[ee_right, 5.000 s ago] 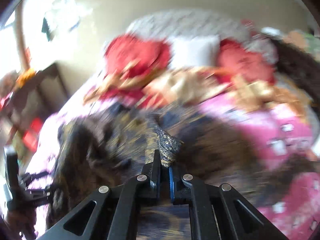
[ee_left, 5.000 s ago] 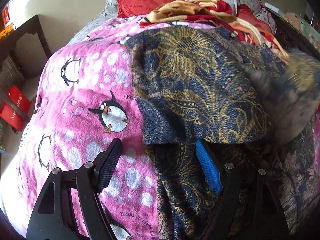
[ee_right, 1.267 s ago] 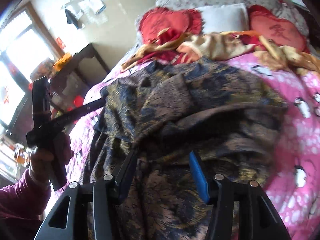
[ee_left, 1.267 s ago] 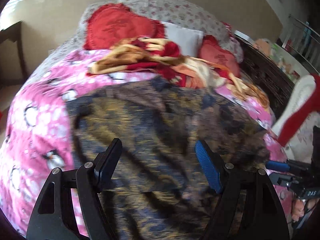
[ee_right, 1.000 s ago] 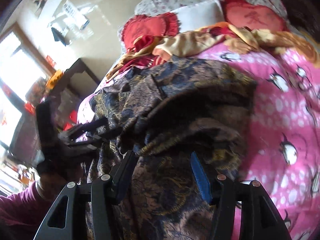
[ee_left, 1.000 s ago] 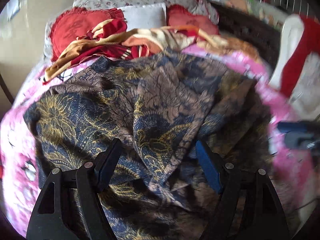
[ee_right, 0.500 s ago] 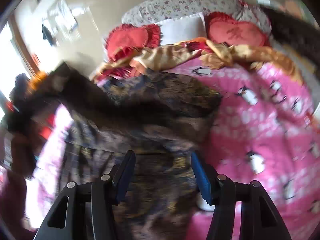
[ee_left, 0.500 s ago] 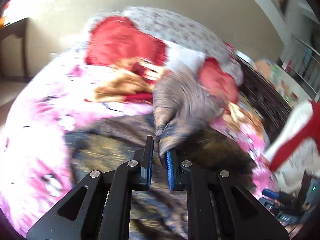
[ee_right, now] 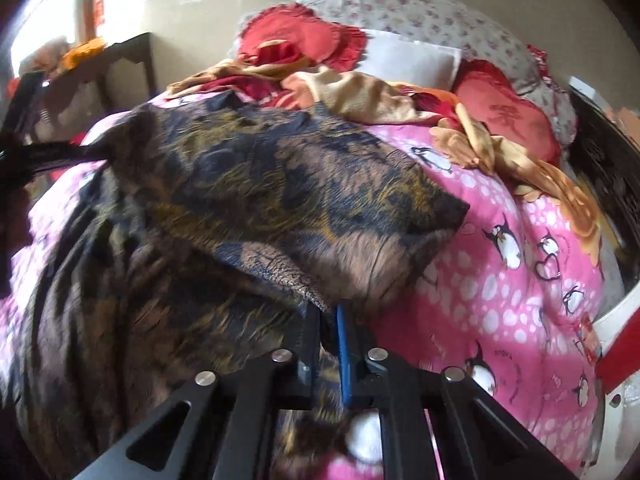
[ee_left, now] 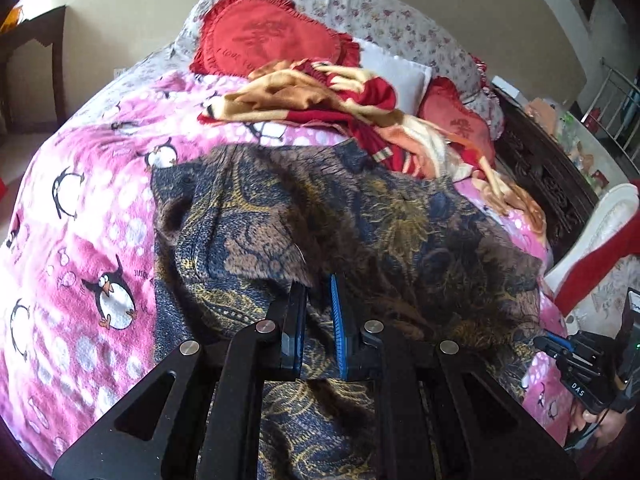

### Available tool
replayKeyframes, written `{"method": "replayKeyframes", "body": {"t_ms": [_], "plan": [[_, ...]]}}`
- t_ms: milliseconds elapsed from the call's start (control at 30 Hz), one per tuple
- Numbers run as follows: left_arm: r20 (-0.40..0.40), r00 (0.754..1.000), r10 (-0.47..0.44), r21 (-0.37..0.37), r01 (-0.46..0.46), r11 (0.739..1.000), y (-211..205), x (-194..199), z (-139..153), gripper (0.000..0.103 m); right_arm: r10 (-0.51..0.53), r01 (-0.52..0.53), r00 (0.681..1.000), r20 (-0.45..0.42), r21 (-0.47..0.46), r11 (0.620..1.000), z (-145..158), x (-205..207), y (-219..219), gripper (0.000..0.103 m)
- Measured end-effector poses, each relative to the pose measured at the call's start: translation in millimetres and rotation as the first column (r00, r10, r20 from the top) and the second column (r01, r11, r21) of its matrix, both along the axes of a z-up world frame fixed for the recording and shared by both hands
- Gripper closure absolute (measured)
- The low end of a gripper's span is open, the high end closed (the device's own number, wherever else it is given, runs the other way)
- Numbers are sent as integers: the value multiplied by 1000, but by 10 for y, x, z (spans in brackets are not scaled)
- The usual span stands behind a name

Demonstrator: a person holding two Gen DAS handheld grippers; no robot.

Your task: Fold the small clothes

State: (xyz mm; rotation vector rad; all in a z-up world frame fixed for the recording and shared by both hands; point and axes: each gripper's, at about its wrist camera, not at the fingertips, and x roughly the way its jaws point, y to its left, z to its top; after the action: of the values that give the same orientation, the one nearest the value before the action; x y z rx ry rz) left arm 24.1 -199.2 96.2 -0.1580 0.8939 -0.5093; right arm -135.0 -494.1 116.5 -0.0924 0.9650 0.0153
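Note:
A dark blue, brown and gold patterned garment (ee_left: 360,216) lies spread on the pink penguin blanket (ee_left: 80,240). My left gripper (ee_left: 318,292) is shut on a fold of this garment near its front edge. My right gripper (ee_right: 329,314) is shut on another edge of the same garment (ee_right: 260,184), which is lifted and stretched toward the left gripper (ee_right: 36,156) at the far left of the right wrist view. The right gripper also shows at the lower right of the left wrist view (ee_left: 576,364).
A crumpled red, tan and cream blanket (ee_left: 320,100) lies behind the garment. Red heart cushions (ee_left: 264,40) and a white pillow (ee_left: 392,76) lean at the bed head. A dark wooden table (ee_right: 116,60) stands left; a dark carved bed frame (ee_left: 560,184) runs along the right.
Both grippers were open over the garment a second ago. Now each has shut on an edge of it, and the cloth is pulled out between them and laid lower.

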Motion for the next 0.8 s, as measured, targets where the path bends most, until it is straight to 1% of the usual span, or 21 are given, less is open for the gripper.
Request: {"method": "replayKeyframes", "body": {"t_ms": [100, 167, 200, 233, 300, 333, 367, 400, 433, 467, 500, 533, 567, 600, 633, 700, 733, 767, 800], "plan": [[11, 1000, -28, 5, 28, 1000, -50, -70, 27, 92, 16, -17, 999, -39, -27, 999, -56, -180, -24, 98], [6, 999, -45, 3, 45, 999, -55, -113, 35, 92, -4, 0, 996, -94, -43, 999, -208, -261, -89, 98], [6, 999, -50, 3, 50, 999, -45, -137, 48, 92, -11, 3, 993, -122, -60, 998, -281, -293, -113, 100], [12, 999, -49, 9, 49, 999, -24, -164, 61, 92, -15, 4, 989, -146, -75, 997, -333, -330, -131, 103], [36, 999, -41, 33, 39, 999, 27, -207, 94, 91, -36, 20, 983, -180, -93, 995, -423, -430, -214, 103], [47, 998, -38, 50, 35, 998, 51, -222, 104, 91, -58, 44, 984, -170, -84, 996, -407, -475, -288, 103], [55, 998, -36, 65, 32, 997, 72, -232, 107, 87, -84, 78, 985, -147, -49, 996, -361, -508, -371, 103], [60, 998, -31, 77, 27, 997, 101, -231, 107, 82, -117, 120, 985, -123, 13, 993, -291, -532, -479, 103], [63, 998, -24, 82, 19, 996, 128, -220, 98, 79, -159, 168, 982, -99, 87, 982, -205, -534, -596, 99], [62, 998, -16, 86, 11, 996, 148, -204, 88, 74, -199, 206, 978, -66, 143, 968, -114, -515, -688, 95], [58, 998, -6, 88, 1, 996, 163, -180, 72, 70, -221, 224, 975, -36, 176, 959, -50, -482, -736, 71], [51, 999, 6, 90, -11, 996, 172, -157, 52, 69, -252, 247, 968, 0, 209, 946, 19, -402, -784, 38], [42, 999, 17, 91, -21, 996, 179, -136, 32, 68, -279, 267, 960, 19, 231, 936, 42, -325, -813, 28], [30, 999, 23, 90, -26, 996, 177, -119, 8, 68, -297, 279, 955, 31, 260, 925, 46, -225, -832, 26], [23, 999, 25, 92, -27, 995, 176, -115, -13, 68, -310, 287, 950, 31, 303, 909, 21, -78, -862, 26], [13, 999, 29, 112, -30, 993, 176, -111, -59, 68, -323, 302, 946, -6, 369, 879, -91, 219, -926, 26], [8, 1000, 29, 122, -30, 992, 179, -108, -77, 68, -324, 312, 945, -39, 394, 864, -164, 387, -951, 34], [5, 1000, 28, 130, -29, 991, 187, -105, -88, 68, -325, 324, 943, -72, 412, 851, -245, 542, -991, 46], [4, 1000, 30, 138, -30, 990, 206, -101, -96, 68, -332, 334, 940, -76, 395, 856, -258, 649, -1013, 67]]}}
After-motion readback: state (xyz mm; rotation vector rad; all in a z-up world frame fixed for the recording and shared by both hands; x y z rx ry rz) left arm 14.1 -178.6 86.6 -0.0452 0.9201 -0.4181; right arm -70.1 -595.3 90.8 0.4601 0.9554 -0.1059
